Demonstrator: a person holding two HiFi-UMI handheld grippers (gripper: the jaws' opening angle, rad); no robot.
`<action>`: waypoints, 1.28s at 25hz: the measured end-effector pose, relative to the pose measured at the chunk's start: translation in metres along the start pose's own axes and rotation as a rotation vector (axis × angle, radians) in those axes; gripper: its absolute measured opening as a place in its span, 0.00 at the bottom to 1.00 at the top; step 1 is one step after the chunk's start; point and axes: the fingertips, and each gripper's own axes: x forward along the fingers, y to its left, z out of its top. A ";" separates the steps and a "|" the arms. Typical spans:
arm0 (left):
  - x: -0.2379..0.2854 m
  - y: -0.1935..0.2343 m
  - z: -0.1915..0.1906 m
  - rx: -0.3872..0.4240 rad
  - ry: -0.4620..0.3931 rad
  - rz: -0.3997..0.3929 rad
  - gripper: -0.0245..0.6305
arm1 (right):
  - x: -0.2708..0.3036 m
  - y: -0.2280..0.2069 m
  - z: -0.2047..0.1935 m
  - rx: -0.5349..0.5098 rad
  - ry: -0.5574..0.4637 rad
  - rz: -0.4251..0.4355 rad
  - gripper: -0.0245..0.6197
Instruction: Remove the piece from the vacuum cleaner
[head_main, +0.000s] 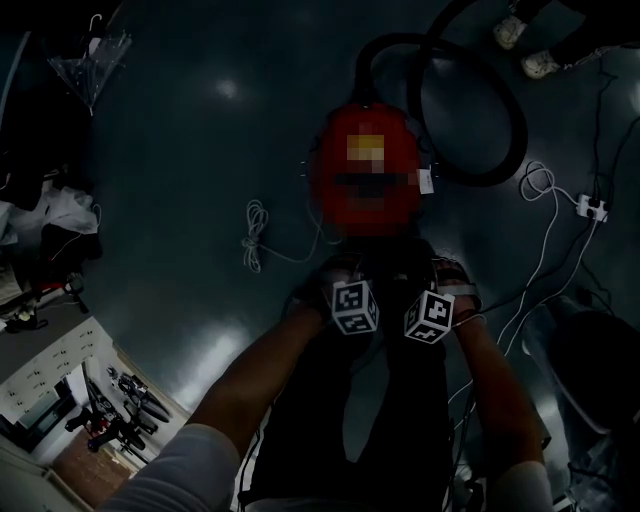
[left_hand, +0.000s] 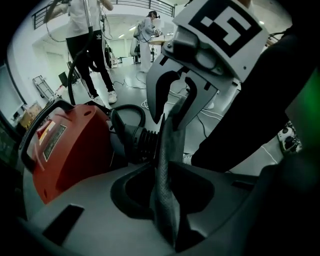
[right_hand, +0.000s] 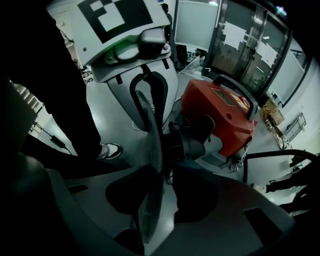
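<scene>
Red vacuum cleaner (head_main: 365, 170) sitting mid-frame; my left gripper (left_hand: 175, 150) fingers standing partly apart, right gripper (right_hand: 162, 150) fingers gaping wide, both holding nothing.

A white cable (head_main: 255, 236) lies coiled on the floor (head_main: 180, 150).

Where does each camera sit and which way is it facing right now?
Head view: on the head, steeply down at the red vacuum cleaner; both forearms show.
Left gripper view: on the left gripper, along its jaws toward the hose connector.
Right gripper view: on the right gripper, facing that connector from the other side.
Shared: all show the vacuum cleaner; gripper views show each other's grippers.
</scene>
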 end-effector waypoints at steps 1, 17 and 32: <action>0.001 0.001 0.000 0.006 0.000 0.001 0.14 | 0.002 0.001 0.000 -0.024 0.005 -0.001 0.25; -0.001 -0.031 -0.008 0.012 -0.006 -0.093 0.08 | -0.002 0.033 0.001 -0.065 0.030 0.067 0.10; -0.118 -0.060 0.032 0.033 -0.057 -0.094 0.08 | -0.118 0.055 0.047 0.060 -0.027 0.068 0.10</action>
